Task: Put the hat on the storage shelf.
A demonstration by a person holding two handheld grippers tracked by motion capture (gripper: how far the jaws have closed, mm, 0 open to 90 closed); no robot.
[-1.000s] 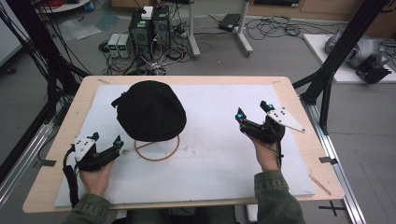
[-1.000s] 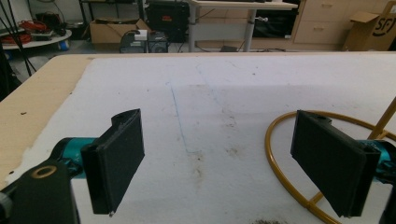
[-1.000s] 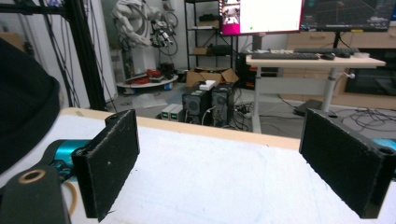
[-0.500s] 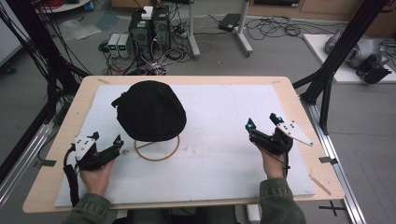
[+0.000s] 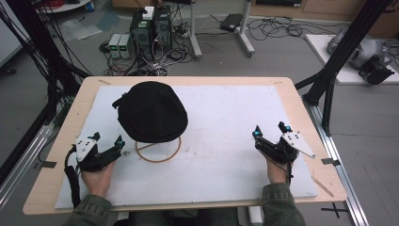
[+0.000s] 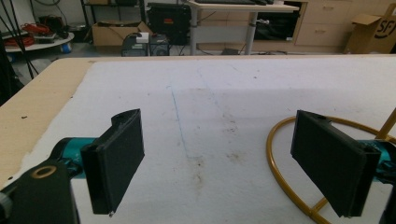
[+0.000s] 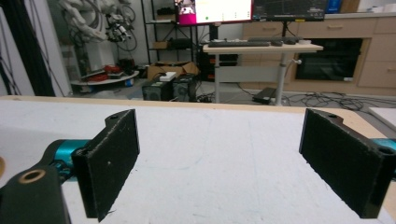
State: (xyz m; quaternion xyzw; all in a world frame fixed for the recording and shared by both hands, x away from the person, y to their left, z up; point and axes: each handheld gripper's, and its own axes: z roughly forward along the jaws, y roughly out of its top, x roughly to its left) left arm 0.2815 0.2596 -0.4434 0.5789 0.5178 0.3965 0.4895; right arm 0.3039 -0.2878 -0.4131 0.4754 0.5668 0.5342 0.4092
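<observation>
— From the high view, what sits on the table?
— A wooden table (image 5: pixel 56 141) carries a white foam sheet (image 5: pixel 226 141); a black dome-shaped cap (image 5: pixel 151 112) perches on a thin brass-coloured wire stand with a ring base (image 5: pixel 158 150), left of the sheet's middle; the left gripper (image 5: pixel 106 150) rests on the sheet just left of the ring, its jaws spread; the right gripper (image 5: pixel 268 133) rests well apart toward the sheet's right side, jaws also spread, nothing between them.
— And the left gripper view?
— The left gripper (image 6: pixel 219 163) looks along two black padded jaws held wide, released; between them lies bare, stained white sheet; the brass ring (image 6: pixel 280 168) curves just behind the right-hand jaw, with a slanted rod of the stand at the picture's edge; whether the jaw touches the ring I cannot tell.
— The right gripper view?
— The right gripper (image 7: pixel 224 163) is likewise released, jaws far apart over bare sheet; beyond the table edge stand a desk (image 7: pixel 261 46) and a lit monitor (image 7: pixel 215 10).
</observation>
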